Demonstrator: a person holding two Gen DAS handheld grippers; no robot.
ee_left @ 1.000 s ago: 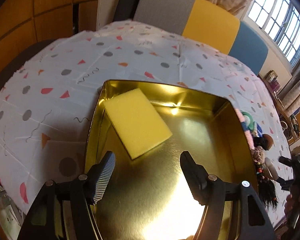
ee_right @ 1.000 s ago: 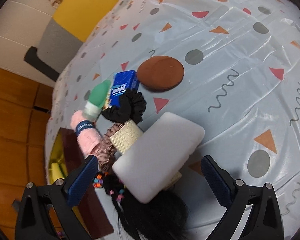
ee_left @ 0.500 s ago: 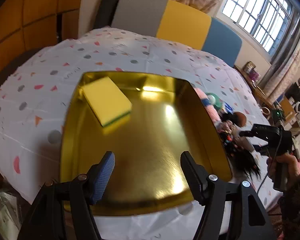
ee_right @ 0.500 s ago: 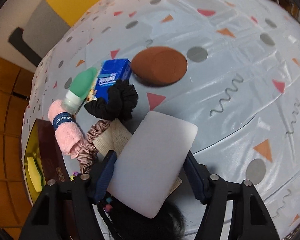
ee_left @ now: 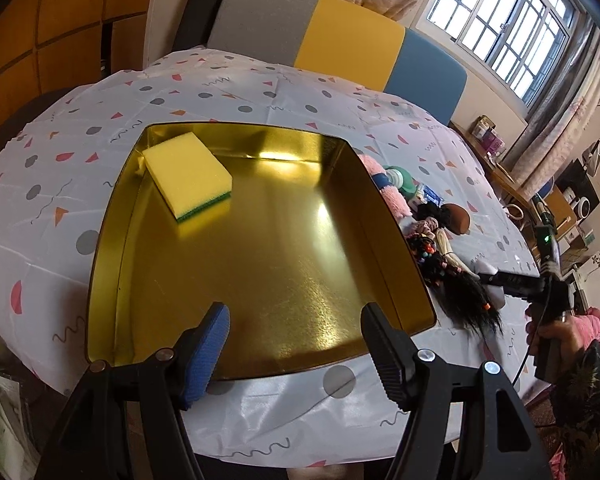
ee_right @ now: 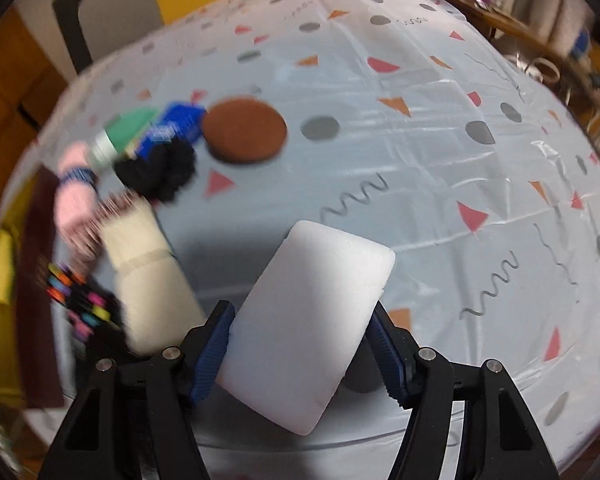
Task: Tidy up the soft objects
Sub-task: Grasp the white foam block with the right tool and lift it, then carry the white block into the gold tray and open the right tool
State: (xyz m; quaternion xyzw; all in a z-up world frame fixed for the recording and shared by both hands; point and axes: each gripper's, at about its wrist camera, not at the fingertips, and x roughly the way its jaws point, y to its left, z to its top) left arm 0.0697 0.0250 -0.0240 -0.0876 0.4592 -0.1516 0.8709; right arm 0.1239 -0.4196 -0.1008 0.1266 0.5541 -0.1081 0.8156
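white sponge [ee_right: 312,320] now clamped, lifted by right gripper [ee_right: 300,344], previously flat.

Our right gripper [ee_right: 302,344] now clamps the white sponge [ee_right: 312,320], lifted off the pile; our left gripper [ee_left: 296,336] sits back from the gold tin [ee_left: 384,216].

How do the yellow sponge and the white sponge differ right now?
The yellow sponge lies flat in the far corner of the gold tray; the white sponge is clamped in the right tongs, tilted and apparently lifted off the tablecloth. The yellow sponge has a green layer underneath; the white sponge is plain white. Both are rectangular foam blocks.
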